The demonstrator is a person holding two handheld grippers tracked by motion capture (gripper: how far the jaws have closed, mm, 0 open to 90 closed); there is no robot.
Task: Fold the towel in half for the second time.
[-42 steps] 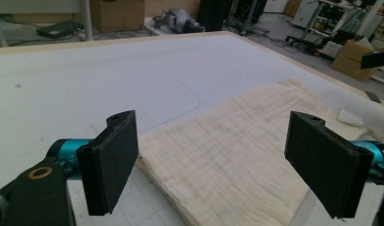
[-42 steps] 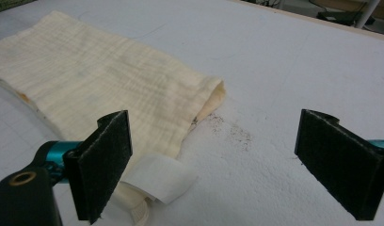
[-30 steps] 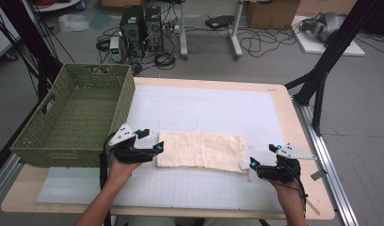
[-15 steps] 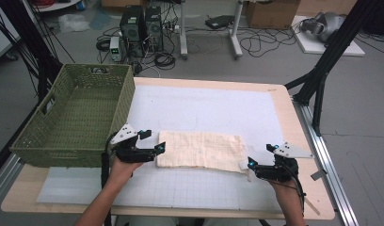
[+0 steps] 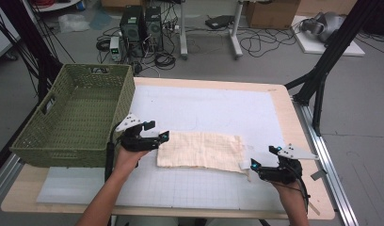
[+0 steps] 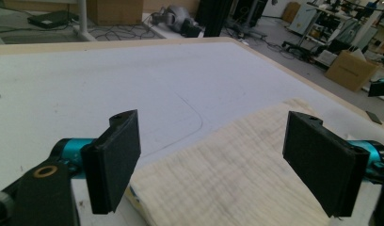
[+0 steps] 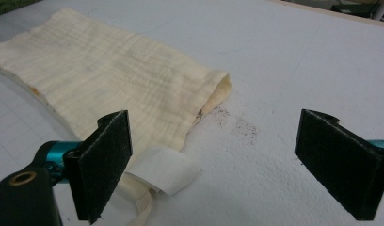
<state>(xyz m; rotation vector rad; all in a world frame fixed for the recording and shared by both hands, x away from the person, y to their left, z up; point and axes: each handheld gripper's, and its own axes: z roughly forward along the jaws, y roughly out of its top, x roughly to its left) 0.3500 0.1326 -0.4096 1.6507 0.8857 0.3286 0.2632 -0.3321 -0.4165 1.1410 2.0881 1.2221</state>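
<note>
Cloth (image 5: 199, 150) is laid flat on bench (image 5: 275, 101); left tongs (image 5: 158, 139) at 9 o'clock, right tongs (image 5: 250, 165) at 4, both wide open, empty, positioned for end grasps.

Black tongs (image 5: 163, 137), teal joints, grey plates

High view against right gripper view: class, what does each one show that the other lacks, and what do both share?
High view: a green basket, both forearms, the left gripper at the cloth's left end.
Right gripper view: a white label at the cloth's corner and dark specks on the mat.
Both: the cream cloth lying flat, and the right gripper, jaws open.
</note>
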